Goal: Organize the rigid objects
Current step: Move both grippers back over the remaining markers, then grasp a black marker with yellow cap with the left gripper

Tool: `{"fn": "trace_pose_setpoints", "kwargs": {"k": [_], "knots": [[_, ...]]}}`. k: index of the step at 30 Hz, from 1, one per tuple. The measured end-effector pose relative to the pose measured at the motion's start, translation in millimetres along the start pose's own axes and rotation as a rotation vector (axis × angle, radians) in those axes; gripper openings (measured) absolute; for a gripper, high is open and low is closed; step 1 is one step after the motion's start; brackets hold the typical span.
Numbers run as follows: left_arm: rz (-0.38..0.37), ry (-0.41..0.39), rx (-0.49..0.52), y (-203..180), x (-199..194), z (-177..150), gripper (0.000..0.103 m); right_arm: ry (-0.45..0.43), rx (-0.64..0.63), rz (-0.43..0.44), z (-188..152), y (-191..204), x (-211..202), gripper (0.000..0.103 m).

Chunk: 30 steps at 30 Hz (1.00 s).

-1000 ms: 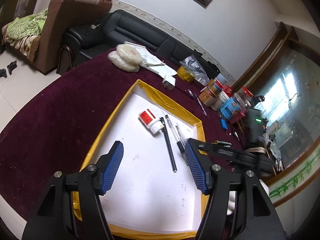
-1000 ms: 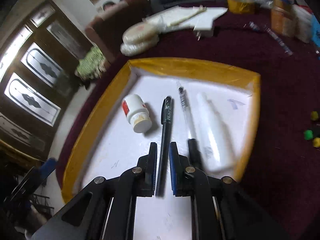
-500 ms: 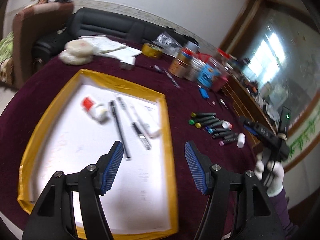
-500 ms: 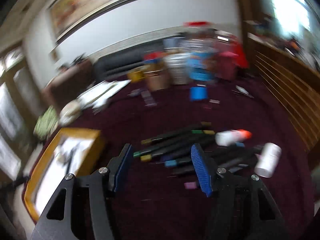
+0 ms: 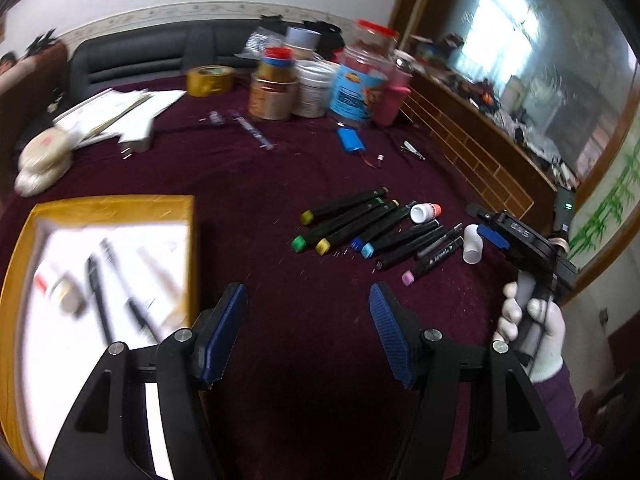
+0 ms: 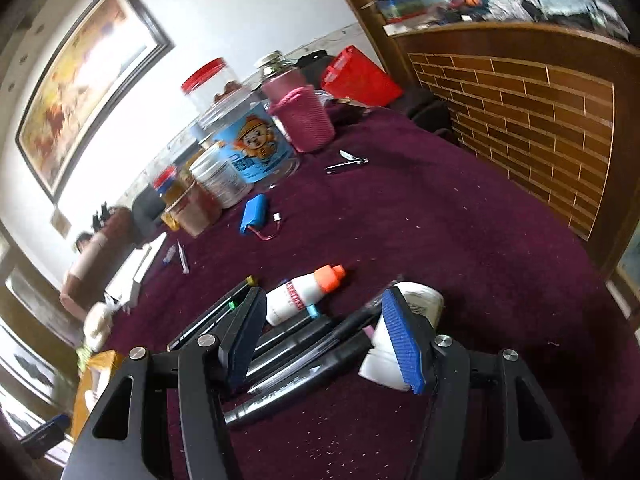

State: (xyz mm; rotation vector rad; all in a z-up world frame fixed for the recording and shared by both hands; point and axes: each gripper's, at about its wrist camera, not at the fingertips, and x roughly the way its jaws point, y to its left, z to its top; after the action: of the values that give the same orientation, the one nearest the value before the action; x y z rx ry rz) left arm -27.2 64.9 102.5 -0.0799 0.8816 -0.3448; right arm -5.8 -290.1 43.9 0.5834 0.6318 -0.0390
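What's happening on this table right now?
A person is sorting pens and small bottles into a yellow-rimmed tray, which already holds several. The right gripper, open, is low over the pile of markers on the maroon cloth, gripping nothing. The left gripper hovers open and empty beside the tray.

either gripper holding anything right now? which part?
Nothing held. Left gripper open above bare cloth; right gripper open, jaws straddling the dark pens without closing on them.
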Motion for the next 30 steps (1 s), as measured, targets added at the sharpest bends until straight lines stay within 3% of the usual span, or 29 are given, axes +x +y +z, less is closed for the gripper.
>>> {"fn": "trace_pose_setpoints", "kwargs": {"k": [7,14,20,23,30], "knots": [[0.027,0.081,0.057,-14.0,83.8,47.9,0.062,-0.021,0.015,0.014,-1.7,-4.9,-4.7,0.055],[0.099,0.151,0.181,-22.5,150.3,70.2,0.062,-0.048,0.015,0.01,-0.8,-5.5,-9.6,0.055],[0.127,0.153,0.339,-32.9,174.1,69.5,0.062,-0.03,0.012,0.019,-0.5,-5.0,-6.3,0.055],[0.111,0.176,0.376,-35.3,181.6,68.4,0.048,-0.012,0.02,0.029,-0.8,-5.9,-3.2,0.055],[0.156,0.142,0.463,-57.6,191.2,73.0,0.047,-0.008,0.01,0.028,-2.3,-4.1,-0.4,0.055]]}}
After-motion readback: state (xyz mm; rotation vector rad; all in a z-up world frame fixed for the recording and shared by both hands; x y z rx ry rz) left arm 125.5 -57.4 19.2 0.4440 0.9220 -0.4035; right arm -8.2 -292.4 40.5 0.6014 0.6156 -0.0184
